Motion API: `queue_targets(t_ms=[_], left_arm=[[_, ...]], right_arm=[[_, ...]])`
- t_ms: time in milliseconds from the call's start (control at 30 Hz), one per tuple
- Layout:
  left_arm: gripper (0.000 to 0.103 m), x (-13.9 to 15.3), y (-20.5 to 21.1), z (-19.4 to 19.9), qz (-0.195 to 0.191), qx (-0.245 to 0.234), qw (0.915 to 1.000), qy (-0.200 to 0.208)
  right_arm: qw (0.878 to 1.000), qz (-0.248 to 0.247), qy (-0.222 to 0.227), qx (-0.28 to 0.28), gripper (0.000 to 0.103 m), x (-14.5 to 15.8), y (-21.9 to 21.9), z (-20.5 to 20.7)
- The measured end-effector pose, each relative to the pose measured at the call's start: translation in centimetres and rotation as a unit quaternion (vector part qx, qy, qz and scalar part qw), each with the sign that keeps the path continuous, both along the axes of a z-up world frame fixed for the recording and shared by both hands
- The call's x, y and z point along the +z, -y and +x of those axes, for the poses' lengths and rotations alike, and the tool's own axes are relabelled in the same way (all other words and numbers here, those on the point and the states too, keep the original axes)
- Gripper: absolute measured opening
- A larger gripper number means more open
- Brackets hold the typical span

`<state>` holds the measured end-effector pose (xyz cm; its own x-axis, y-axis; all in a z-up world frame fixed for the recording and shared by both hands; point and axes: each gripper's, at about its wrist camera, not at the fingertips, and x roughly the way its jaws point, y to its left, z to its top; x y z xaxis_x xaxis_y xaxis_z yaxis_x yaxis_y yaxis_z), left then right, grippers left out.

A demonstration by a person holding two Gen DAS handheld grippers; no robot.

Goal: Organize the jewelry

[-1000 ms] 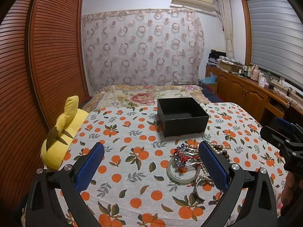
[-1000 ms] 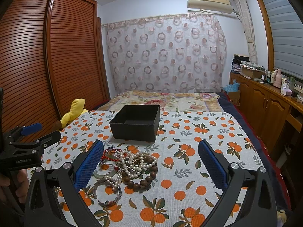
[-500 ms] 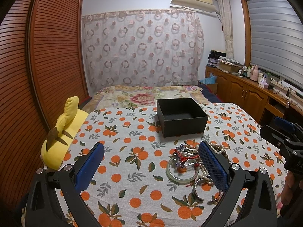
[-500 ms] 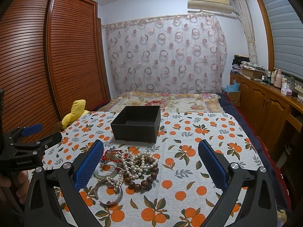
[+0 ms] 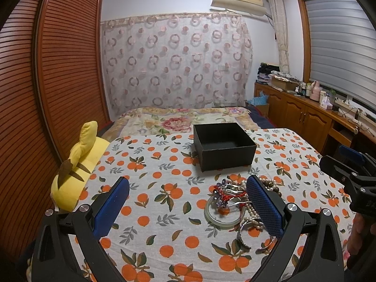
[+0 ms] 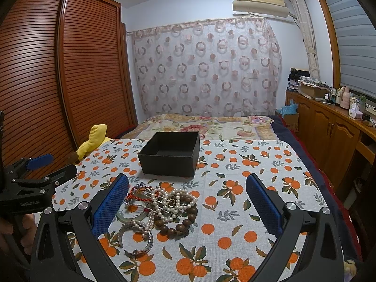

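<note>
A tangled pile of jewelry (image 6: 162,206) lies on the orange-print cloth: pearl strands, a brown wooden bead bracelet (image 6: 181,223), a pale green bangle (image 5: 221,218), a silver cuff (image 6: 141,242) and a red cord piece (image 5: 231,193). An open, empty black box (image 5: 224,146) stands behind the pile; it also shows in the right wrist view (image 6: 170,154). My left gripper (image 5: 188,206) is open and empty, left of the pile. My right gripper (image 6: 188,206) is open and empty, with the pile by its left finger.
A yellow plush toy (image 5: 75,171) lies at the cloth's left edge. A floral bedspread (image 5: 183,119) lies beyond the box. A slatted wooden wardrobe (image 5: 47,94) stands on the left, wooden cabinets (image 6: 329,136) on the right.
Both grippers have crept slightly forward; the jewelry and box have not moved.
</note>
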<state>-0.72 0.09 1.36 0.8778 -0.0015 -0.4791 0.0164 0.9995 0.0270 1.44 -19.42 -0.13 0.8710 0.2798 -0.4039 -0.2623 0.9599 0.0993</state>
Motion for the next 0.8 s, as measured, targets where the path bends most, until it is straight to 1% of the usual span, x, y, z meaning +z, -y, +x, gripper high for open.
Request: queue_targets(t_ms=[567,600,800], left_arm=[[0.097,-0.1,0.0,-0.1,0.001,0.001,1.0000,0.002],[0.097,0.1,-0.1,-0.1,0.000,0.001,1.0000,0.001],[0.097,0.1,-0.1,-0.2,0.000,0.000,1.0000,0.001]], right_arm=[[1.000,-0.001,0.000,0.001,0.101,-0.1,0.1,0.0],[1.000,-0.002,0.000,0.001,0.101,0.2,-0.6,-0.2],[1.000,-0.002,-0.004,0.002,0.101,0.2,-1.3,-0.1]])
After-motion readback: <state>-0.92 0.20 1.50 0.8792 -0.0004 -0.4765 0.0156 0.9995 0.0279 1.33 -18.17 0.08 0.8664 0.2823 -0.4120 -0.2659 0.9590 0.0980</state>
